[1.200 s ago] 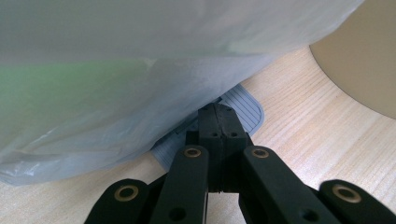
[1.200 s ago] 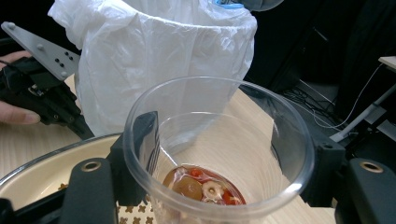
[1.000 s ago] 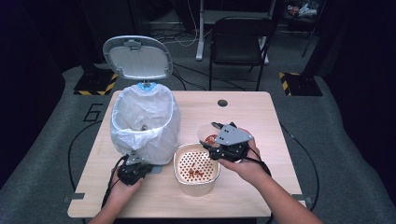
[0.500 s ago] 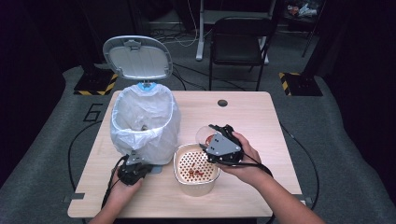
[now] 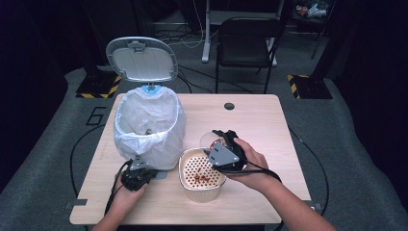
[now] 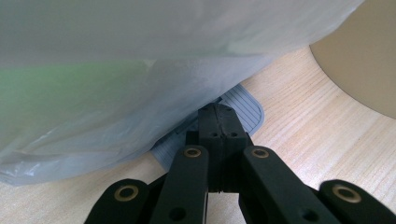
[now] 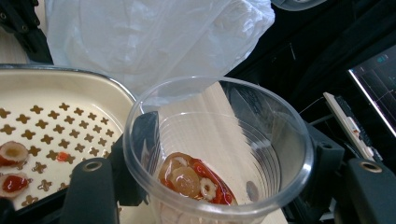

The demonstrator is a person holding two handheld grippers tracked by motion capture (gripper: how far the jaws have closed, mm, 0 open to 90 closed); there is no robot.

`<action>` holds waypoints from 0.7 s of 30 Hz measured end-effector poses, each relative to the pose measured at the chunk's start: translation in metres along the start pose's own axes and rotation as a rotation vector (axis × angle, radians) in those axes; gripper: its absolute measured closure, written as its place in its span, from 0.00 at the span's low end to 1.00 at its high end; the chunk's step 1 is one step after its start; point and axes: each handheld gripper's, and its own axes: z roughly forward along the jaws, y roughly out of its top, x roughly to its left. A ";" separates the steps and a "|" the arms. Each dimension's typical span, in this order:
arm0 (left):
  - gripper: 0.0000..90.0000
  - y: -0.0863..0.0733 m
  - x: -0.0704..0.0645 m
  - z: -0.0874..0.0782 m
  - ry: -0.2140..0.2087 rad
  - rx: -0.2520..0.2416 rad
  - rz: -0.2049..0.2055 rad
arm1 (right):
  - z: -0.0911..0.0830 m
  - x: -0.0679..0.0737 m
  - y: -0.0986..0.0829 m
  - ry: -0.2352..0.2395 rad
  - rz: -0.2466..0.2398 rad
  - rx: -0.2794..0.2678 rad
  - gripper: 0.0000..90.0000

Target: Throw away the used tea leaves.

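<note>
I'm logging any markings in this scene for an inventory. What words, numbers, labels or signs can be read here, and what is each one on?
"6": a large dark numeral on the grey floor mat left of the table.
Screen at the edge of the right gripper view: faint lines, too blurred to read.
No text can be made out on the clear cup, the bin liner, the bin lid or the perforated tray.

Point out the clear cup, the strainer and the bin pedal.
cup [image 7: 219, 140], right gripper view, on its clear inner wall
strainer [image 5: 183, 166], high view, on its left rim
pedal [image 6: 245, 107], left gripper view, on its ribbed grey top
</note>
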 end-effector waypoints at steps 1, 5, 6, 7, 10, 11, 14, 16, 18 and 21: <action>1.00 0.000 0.000 0.000 -0.001 -0.002 -0.001 | 0.000 0.001 0.000 -0.004 -0.006 0.003 0.37; 1.00 0.000 0.000 0.000 0.000 0.000 0.000 | 0.001 0.004 0.001 -0.013 -0.051 0.018 0.36; 1.00 0.000 0.000 0.000 -0.002 -0.004 -0.002 | 0.001 0.006 0.001 -0.017 -0.060 0.020 0.36; 1.00 0.000 0.000 0.000 0.001 0.000 0.000 | 0.001 0.007 0.001 -0.016 -0.063 0.026 0.37; 1.00 0.000 0.000 0.000 0.000 0.000 0.000 | 0.003 0.010 0.001 -0.019 -0.094 0.031 0.37; 1.00 0.000 0.000 0.000 0.000 0.000 -0.001 | 0.003 0.011 0.001 -0.023 -0.101 0.038 0.37; 1.00 0.000 0.000 0.000 0.000 0.000 0.000 | 0.003 0.013 0.002 -0.021 -0.126 0.038 0.37; 1.00 0.000 0.000 0.000 0.000 0.000 0.000 | 0.004 0.015 0.002 -0.026 -0.145 0.046 0.37; 1.00 0.000 0.000 0.000 -0.003 -0.006 -0.002 | 0.004 0.017 0.004 -0.031 -0.183 0.052 0.37; 1.00 0.000 0.000 0.000 0.000 0.000 0.000 | 0.004 0.020 0.005 -0.038 -0.217 0.058 0.37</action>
